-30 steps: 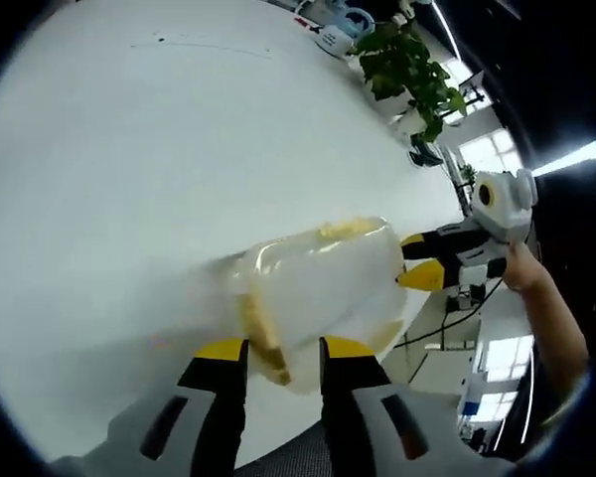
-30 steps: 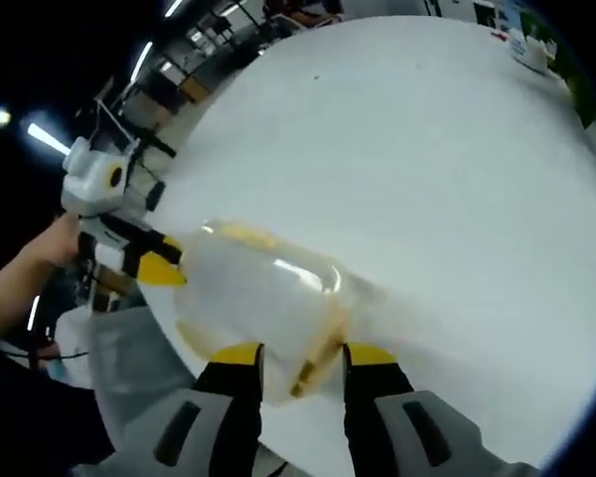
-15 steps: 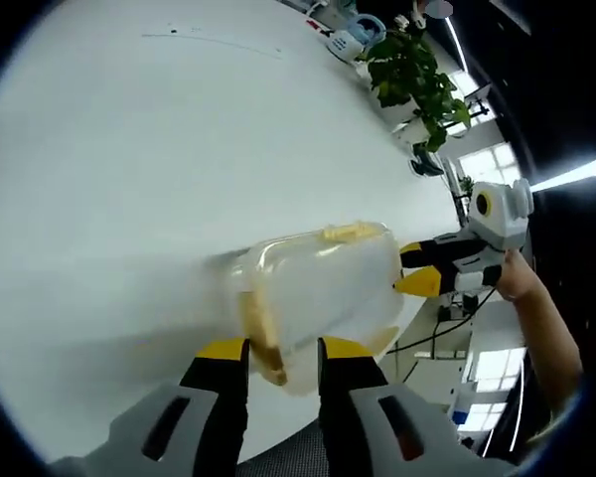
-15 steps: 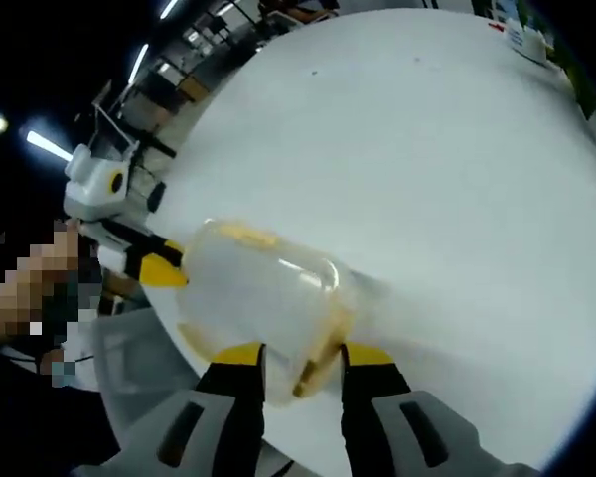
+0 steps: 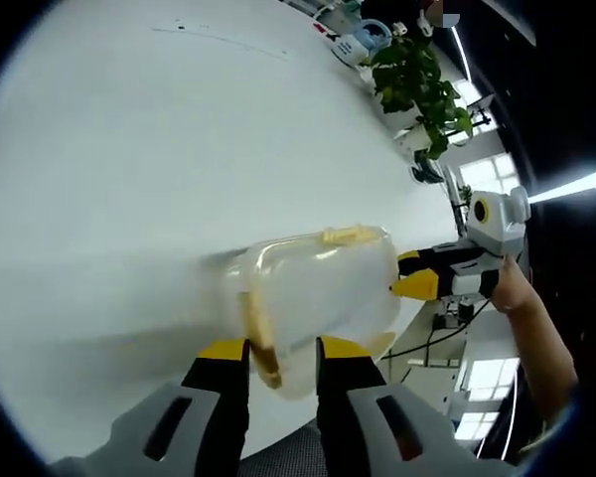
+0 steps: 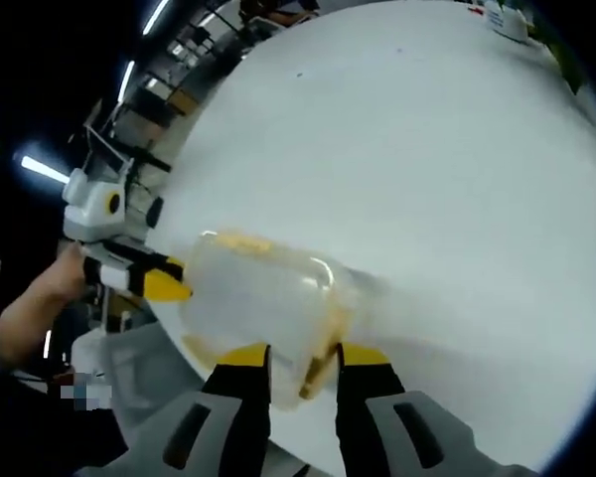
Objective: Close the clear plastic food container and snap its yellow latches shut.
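The clear plastic food container (image 5: 318, 288) lies on the white table (image 5: 129, 149) with its lid on, near the table's edge. Its near yellow latch (image 5: 261, 343) sits between the jaws of my left gripper (image 5: 283, 350), which is shut on it. Another yellow latch (image 5: 348, 236) runs along the far long side. My right gripper (image 5: 409, 275) meets the container's opposite end. In the right gripper view the container (image 6: 258, 298) has its end latch (image 6: 323, 360) held in my shut right gripper (image 6: 305, 356), and my left gripper (image 6: 174, 280) touches the far end.
A leafy potted plant (image 5: 412, 70) and a blue-and-white watering can (image 5: 358, 40) stand at the table's far side. A person's hand (image 5: 512, 288) holds the right gripper. The container lies close to the table's edge (image 6: 169, 338); open white tabletop stretches beyond it.
Both pairs of jaws have drawn slightly closer together on the end latches. The container has stayed in place; both views have only shifted a little.
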Demonstrator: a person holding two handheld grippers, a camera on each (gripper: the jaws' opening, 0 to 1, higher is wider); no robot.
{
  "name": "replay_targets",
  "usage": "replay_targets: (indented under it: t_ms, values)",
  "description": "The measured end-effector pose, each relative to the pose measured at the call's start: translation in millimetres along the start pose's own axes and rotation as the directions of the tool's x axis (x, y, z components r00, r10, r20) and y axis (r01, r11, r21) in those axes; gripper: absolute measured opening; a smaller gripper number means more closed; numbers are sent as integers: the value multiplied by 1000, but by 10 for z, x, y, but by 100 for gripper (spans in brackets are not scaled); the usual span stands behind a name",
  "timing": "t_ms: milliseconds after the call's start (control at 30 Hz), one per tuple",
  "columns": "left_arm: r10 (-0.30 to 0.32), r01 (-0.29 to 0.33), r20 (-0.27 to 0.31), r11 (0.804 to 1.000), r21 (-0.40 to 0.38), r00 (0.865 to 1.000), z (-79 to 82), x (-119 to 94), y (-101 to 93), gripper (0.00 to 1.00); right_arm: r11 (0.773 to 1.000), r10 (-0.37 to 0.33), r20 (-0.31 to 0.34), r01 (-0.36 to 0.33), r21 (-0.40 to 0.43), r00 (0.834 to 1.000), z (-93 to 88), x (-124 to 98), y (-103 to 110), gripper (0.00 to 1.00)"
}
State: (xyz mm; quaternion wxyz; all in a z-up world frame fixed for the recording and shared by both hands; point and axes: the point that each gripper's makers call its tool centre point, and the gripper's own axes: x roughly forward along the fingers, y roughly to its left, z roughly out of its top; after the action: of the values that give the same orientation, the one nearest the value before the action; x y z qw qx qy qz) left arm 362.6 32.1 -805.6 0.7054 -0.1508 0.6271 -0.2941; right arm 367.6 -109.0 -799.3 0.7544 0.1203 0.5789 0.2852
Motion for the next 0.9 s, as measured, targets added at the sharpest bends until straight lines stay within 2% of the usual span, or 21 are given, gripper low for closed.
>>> replay_targets:
  t_ms: [300, 433, 567, 600, 733, 800, 900]
  values:
    - [2, -3, 21, 1000, 10, 1000, -6, -30, -11, 26, 1000, 3, 6, -3, 6, 1000, -59, 0, -8, 24]
    - [-3, 2, 27, 1000, 26, 1000, -15, -42, -2, 27, 1000, -3, 15, 3, -15, 1000, -104, -16, 29, 25]
    - [13, -18, 39, 994, 112, 999, -27, -33, -31, 30, 990, -23, 33, 27, -138, 999, -126, -24, 55, 28]
    - [18, -22, 31, 989, 145, 999, -37, -34, -52, 31, 987, -30, 36, 36, -159, 999, -80, -17, 32, 28]
    - [13, -24, 69, 986, 163, 998, 53, -82, -133, 40, 970, -53, 6, 53, -237, 999, -93, -37, 43, 28]
    - [48, -65, 83, 972, 227, 995, 110, -124, -97, 39, 953, -74, 2, 72, -293, 997, -62, -56, 42, 28]
    - [102, -116, 56, 934, 337, 993, 83, -172, -71, 39, 943, -74, 6, 72, -324, 997, -46, -83, 80, 28]
